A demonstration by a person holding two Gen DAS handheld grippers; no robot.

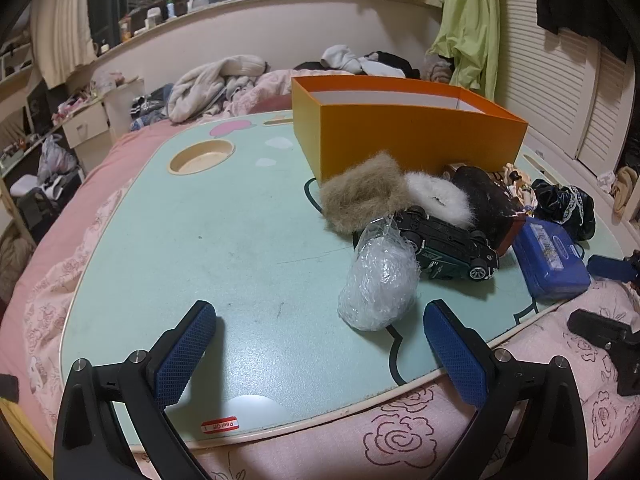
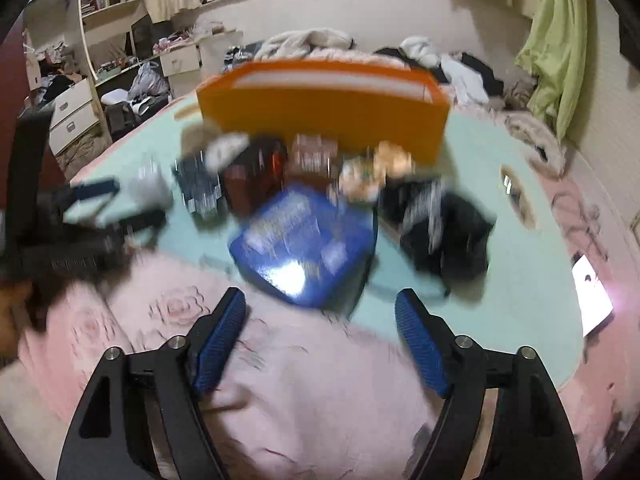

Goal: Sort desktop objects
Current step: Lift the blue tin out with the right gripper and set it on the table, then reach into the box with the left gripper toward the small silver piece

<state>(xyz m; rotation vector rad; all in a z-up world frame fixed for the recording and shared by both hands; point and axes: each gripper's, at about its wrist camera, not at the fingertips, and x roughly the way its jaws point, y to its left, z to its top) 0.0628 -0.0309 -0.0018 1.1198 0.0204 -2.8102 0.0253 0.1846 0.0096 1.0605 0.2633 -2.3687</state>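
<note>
Clutter crowds the right side of the pale green lap table (image 1: pixel 200 240) in front of our orange box (image 1: pixel 400 136): a tan fur piece (image 1: pixel 360 196), a white fur piece (image 1: pixel 440 196), an overturned dark toy car (image 1: pixel 448 244), a crinkled clear plastic bag (image 1: pixel 380 280), a blue case (image 1: pixel 550 260) at the near edge and a black lace-trimmed cloth (image 1: pixel 564 204). We hold the left gripper (image 1: pixel 320 334) spread wide and empty above the bare tabletop, the bag just beside its right finger. Our right gripper (image 2: pixel 320 312) also gapes wide with nothing in it, over the pink rose-print bedding (image 2: pixel 280 380) just short of the blue case, though that view is blurred.
</note>
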